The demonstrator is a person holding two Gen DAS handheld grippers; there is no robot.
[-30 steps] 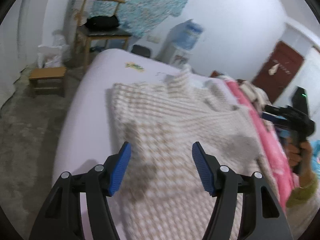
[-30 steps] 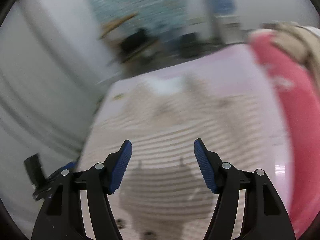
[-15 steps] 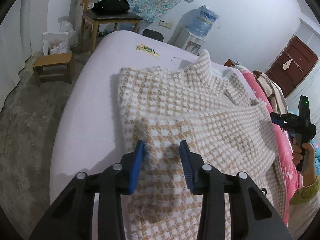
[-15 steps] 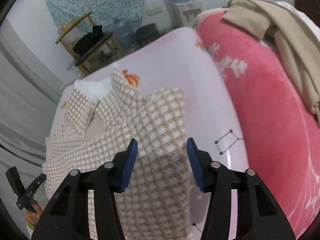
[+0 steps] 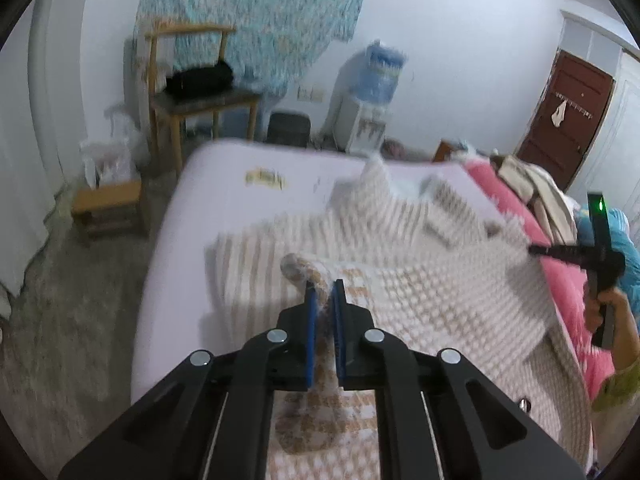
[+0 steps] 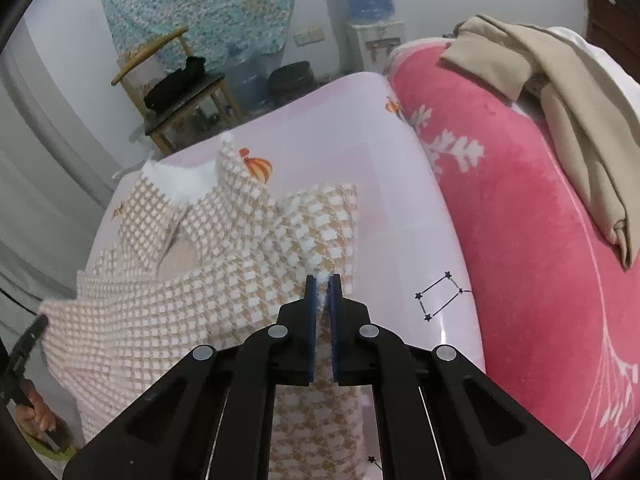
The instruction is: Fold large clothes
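Left wrist view: the left gripper (image 5: pixel 325 292) had just finished closing, blue pads pinched tight on a bunched fold of the checked coat (image 5: pixel 432 300), which lay spread over the pale bed (image 5: pixel 208 184) mid-frame, blurry. Right wrist view: the right gripper (image 6: pixel 322 286) had just clamped too, gripping the coat's edge at centre, pink blanket (image 6: pixel 540 240) on the right.
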